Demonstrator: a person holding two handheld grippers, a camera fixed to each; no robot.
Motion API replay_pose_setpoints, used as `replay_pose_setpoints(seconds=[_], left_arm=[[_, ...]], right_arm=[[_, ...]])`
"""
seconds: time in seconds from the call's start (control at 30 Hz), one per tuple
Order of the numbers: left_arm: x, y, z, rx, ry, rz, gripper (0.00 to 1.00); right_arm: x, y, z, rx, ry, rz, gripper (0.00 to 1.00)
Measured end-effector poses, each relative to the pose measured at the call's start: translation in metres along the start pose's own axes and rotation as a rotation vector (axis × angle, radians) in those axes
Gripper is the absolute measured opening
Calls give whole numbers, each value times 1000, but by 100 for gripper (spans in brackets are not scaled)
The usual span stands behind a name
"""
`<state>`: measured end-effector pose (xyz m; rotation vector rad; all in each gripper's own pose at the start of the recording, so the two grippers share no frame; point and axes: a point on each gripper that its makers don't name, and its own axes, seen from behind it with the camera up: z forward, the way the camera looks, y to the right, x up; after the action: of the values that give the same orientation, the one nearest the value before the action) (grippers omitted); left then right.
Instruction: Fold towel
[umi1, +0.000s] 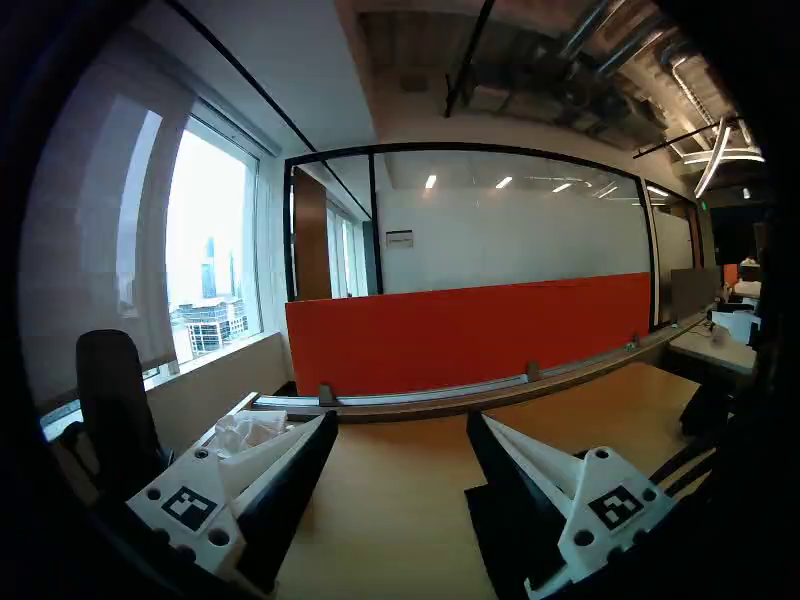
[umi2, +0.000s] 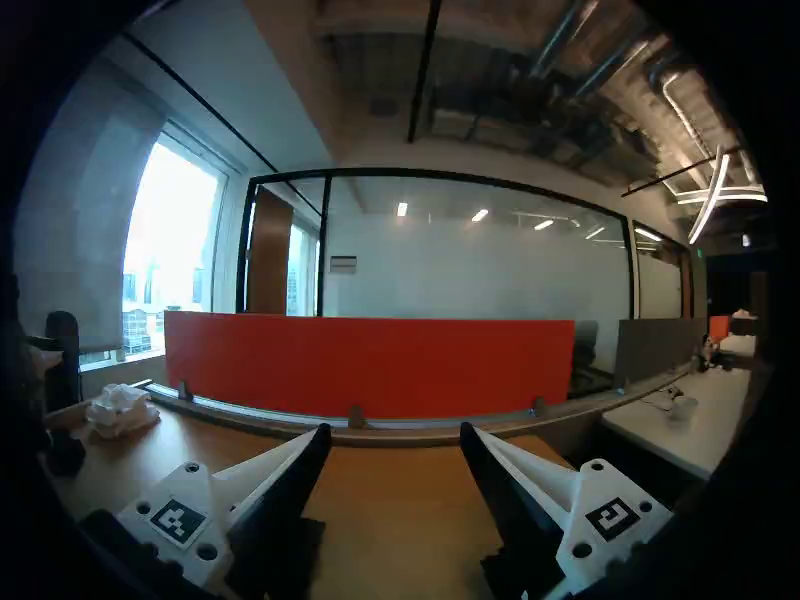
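right gripper view is showing the towel crumpled at left centre; we are holding right claw and left claw apart, empty. we are judging it soft, light: pinch an edge.

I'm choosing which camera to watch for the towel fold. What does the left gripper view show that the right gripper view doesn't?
Left gripper view: a black chair back stands close by the window, and the crumpled white towel peeks out past one finger of the open left claw.
Right gripper view: the towel lies farther off, at the desk's left end, with a small dark object near it; the right claw is open.
Both: the wooden desk, the orange divider and the glass wall behind it.
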<state>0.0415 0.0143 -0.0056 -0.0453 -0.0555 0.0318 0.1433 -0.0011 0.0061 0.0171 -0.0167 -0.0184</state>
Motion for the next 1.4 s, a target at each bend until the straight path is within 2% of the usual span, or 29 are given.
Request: replay_pose_setpoints(seconds=[0.2,0.5,0.9,1.2,1.4], left_arm=[[6,10,0,-49,-24,17,96],[0,23,3,-164,-71,38,96],[-31,61,-1,-362,-176,69,96],[-48,78,-5,-433,-217,101,96],[-65,84,-6,-461,-249,115,96]], right_arm=[[0,-14,1,59,-39,-32,100],[-16,-48,-3,225,-126,-116,99],[-40,-92,-17,448,-250,-214,100],[-60,-110,-29,545,-328,-225,100],[-75,-115,-34,581,-371,-237,100]])
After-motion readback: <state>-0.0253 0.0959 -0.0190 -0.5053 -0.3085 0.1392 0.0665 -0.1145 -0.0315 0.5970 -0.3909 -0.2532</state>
